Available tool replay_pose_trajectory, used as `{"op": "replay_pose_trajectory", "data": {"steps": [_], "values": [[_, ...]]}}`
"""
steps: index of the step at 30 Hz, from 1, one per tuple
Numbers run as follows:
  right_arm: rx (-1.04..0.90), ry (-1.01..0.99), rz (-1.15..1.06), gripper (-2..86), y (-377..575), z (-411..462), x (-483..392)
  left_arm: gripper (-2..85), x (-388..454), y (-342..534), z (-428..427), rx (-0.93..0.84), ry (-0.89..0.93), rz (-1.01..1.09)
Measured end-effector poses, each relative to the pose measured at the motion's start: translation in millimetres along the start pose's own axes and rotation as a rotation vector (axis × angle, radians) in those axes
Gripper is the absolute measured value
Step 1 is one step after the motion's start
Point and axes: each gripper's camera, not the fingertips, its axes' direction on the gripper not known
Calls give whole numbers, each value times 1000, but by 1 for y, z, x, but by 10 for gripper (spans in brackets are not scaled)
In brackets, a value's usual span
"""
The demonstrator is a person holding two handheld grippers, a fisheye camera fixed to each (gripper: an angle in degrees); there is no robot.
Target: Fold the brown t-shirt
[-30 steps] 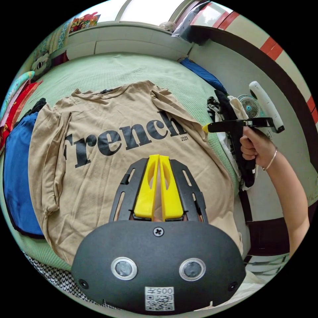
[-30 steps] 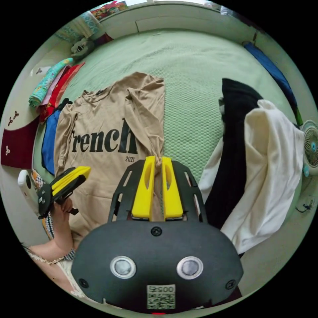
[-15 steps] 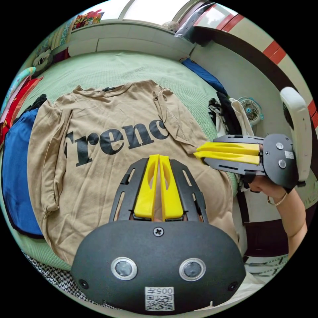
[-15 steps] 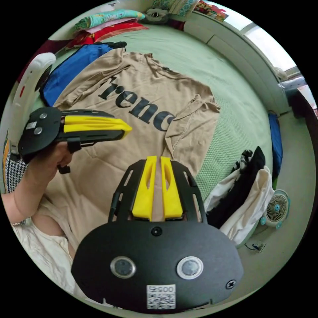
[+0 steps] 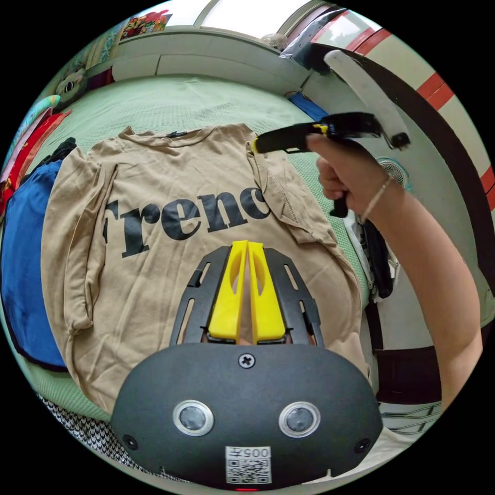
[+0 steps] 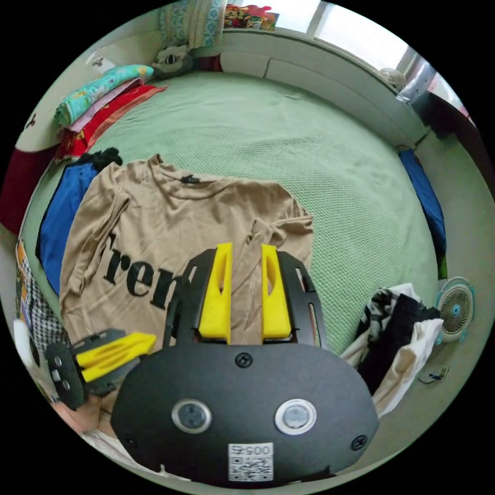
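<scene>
— Fingers (image 6: 274, 289) on the right gripper (image 6: 246, 250) are spread apart over the folded-in right sleeve (image 6: 281, 232) of the brown t-shirt (image 5: 170, 216)!

— And the left gripper (image 5: 247, 245)?

— Jaws nearly together, gripping nothing, low over the hem. The shirt lies flat, print up, on the green bedspread (image 6: 289, 139), beside a blue garment (image 5: 23, 268).
</scene>
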Motion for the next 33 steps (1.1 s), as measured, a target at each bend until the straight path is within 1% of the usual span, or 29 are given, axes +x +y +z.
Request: {"op": "replay_pose_trajectory", "data": {"steps": [3,6,8,11,13,14,16,20,22,24,25,28,29,31,33], "values": [[-7,-89,85,38,-12,17,12,-5,-1,0,-1,-4,-6,4],[-54,-21,137,0,-16,34,13,-5,0,-1,-1,-15,4,13],[-57,-28,158,-4,-14,38,14,-6,0,-1,-2,-15,-6,21],[13,-109,95,-2,-7,26,8,-6,-2,1,-4,-18,0,12],[49,-126,77,8,-3,15,8,-6,-3,3,-6,-18,9,5],[71,-126,70,29,-1,8,12,-6,-3,5,-8,-16,9,4],[85,-120,77,57,2,2,23,-6,-3,7,-10,-16,4,5],[52,-21,196,81,10,9,71,-5,-2,14,-14,-17,8,0],[1,1,247,79,16,21,89,-5,-2,17,-16,-15,10,-2],[-101,-31,272,72,25,45,102,-5,0,19,-17,-17,13,-1],[-112,-43,267,70,27,49,102,-5,1,21,-18,-20,12,3],[-49,-54,248,29,39,50,99,-6,5,26,-19,-28,9,10],[-42,-24,245,6,42,50,98,-6,6,28,-20,-30,10,12],[-39,10,218,-5,45,50,96,-6,8,32,-21,-32,4,15],[-39,17,251,-8,52,51,105,-6,10,36,-23,-35,0,17]]}}
